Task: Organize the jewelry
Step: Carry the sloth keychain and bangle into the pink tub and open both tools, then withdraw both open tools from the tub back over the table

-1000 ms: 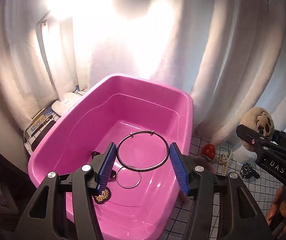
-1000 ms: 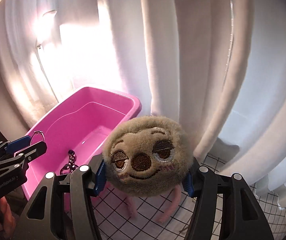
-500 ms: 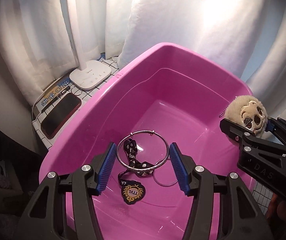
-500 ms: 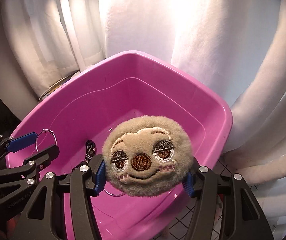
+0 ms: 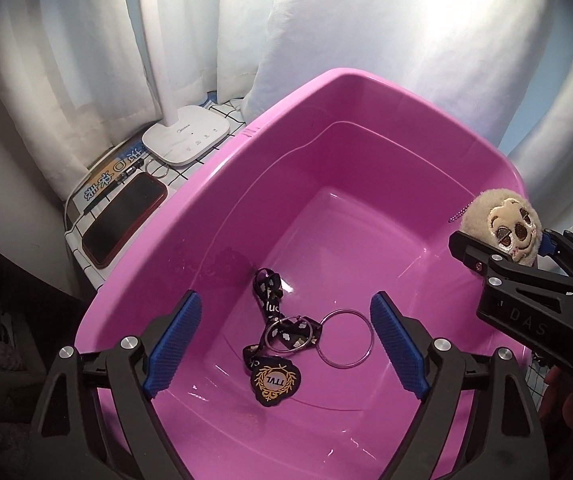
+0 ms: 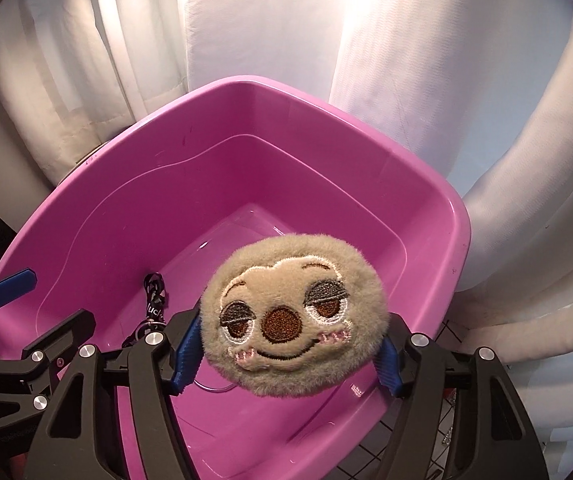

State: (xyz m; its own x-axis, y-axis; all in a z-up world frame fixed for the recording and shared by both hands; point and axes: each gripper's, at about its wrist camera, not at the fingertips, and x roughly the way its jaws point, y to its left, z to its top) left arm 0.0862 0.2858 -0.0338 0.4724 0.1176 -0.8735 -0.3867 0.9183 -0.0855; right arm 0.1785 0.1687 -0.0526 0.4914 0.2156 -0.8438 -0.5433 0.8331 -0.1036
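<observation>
A pink plastic tub (image 5: 366, 92) fills both views (image 6: 438, 208). On its floor lie a black lanyard with a gold-embroidered badge (image 5: 276, 380), a small silver ring (image 5: 286, 334) and a larger silver ring (image 5: 345, 339). My left gripper (image 5: 286, 340) is open and empty above them. My right gripper (image 6: 286, 354) is shut on a beige plush sloth-face keychain (image 6: 292, 316) and holds it over the tub's right side; it also shows in the left wrist view (image 5: 502, 230).
Left of the tub on a grid-patterned cloth sit a white lamp base (image 5: 186, 140), a red-cased phone (image 5: 124, 220) and a printed card (image 5: 102, 184). White curtains (image 5: 326, 20) hang close behind. The other gripper's jaw (image 6: 10, 288) shows at the left.
My left gripper has opened and let go of the large silver ring, which now lies in the tub. My right gripper has carried the plush further over the tub.
</observation>
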